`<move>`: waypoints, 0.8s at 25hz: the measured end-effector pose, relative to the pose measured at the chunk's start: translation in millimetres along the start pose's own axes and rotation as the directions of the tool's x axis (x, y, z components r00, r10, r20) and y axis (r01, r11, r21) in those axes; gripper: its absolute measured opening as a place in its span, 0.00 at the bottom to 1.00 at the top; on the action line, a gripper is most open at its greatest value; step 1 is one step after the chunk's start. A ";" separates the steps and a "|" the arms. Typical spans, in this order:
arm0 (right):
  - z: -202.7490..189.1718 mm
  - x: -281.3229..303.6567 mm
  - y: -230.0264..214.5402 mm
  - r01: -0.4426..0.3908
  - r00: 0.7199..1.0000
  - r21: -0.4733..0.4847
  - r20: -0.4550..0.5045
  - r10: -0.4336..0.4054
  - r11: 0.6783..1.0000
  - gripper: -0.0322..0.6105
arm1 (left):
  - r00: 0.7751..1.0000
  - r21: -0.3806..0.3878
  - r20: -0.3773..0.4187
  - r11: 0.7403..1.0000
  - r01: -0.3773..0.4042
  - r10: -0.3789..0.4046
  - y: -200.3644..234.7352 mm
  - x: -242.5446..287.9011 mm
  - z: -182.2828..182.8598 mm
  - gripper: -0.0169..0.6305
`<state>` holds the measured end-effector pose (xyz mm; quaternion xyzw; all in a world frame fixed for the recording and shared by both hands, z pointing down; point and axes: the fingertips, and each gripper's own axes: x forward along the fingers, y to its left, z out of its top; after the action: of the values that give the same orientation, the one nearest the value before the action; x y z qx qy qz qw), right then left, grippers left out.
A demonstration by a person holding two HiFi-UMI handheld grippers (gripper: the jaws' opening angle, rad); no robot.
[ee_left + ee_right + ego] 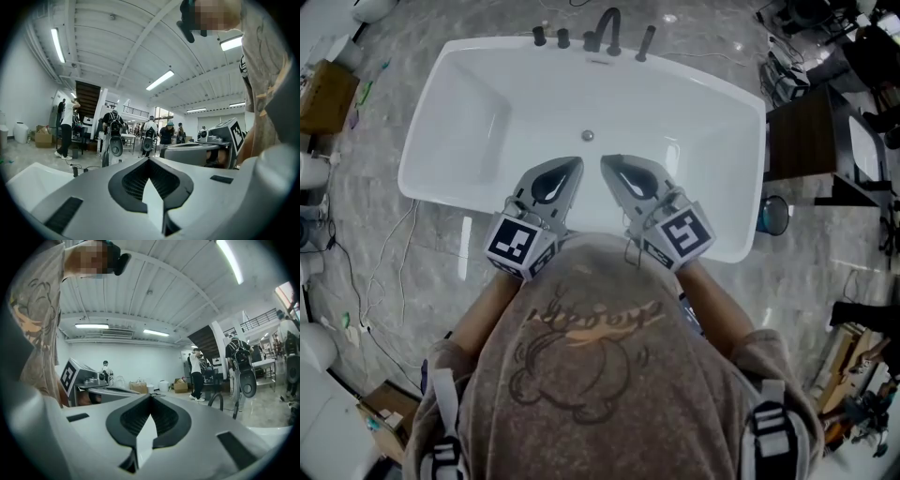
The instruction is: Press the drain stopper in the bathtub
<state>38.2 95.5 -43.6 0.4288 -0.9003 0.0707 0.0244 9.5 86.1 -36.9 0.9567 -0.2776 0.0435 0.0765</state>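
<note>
A white bathtub (pixel 487 112) lies below me in the head view. Its small round metal drain stopper (pixel 588 136) sits on the tub floor near the middle. My left gripper (pixel 576 161) and right gripper (pixel 606 158) hover side by side over the tub's near rim, close to my chest, tips pointing toward the stopper but well short of it. Both are shut with nothing between the jaws. In the left gripper view the left gripper (pixel 149 159) points level across the room, and so does the right gripper (pixel 150 396) in its own view; neither view shows the stopper.
A black faucet (pixel 607 28) and knobs (pixel 539 36) stand on the tub's far rim. A dark wooden cabinet (pixel 802 136) and a small bin (pixel 773 214) stand to the right. Cables and boxes (pixel 323 94) lie at the left. Several people (pixel 65 129) stand across the room.
</note>
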 end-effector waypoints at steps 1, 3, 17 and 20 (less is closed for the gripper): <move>2.8 -1.2 1.9 -0.006 1.000 -0.010 0.014 0.006 1.000 0.05 | 1.000 0.009 0.007 1.000 0.003 -0.003 -0.2 -0.1 1.2 0.02; 8.0 -2.4 5.9 -0.019 0.999 -0.021 0.041 0.020 1.000 0.05 | 1.000 0.021 0.017 1.000 0.004 -0.005 0.2 -1.0 5.3 0.02; 7.6 0.1 3.7 -0.080 0.992 0.000 0.099 0.080 0.997 0.05 | 1.000 0.028 0.021 0.999 -0.023 0.022 2.0 1.6 -3.3 0.02; 8.7 0.7 4.2 -0.095 0.990 0.001 0.105 0.094 0.996 0.05 | 0.999 0.023 0.019 0.999 -0.029 0.029 5.2 2.6 -3.1 0.02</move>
<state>34.7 96.4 -52.6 0.3890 -0.9194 0.0519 -0.0276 8.7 80.9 -32.9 0.9537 -0.2916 0.0391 0.0622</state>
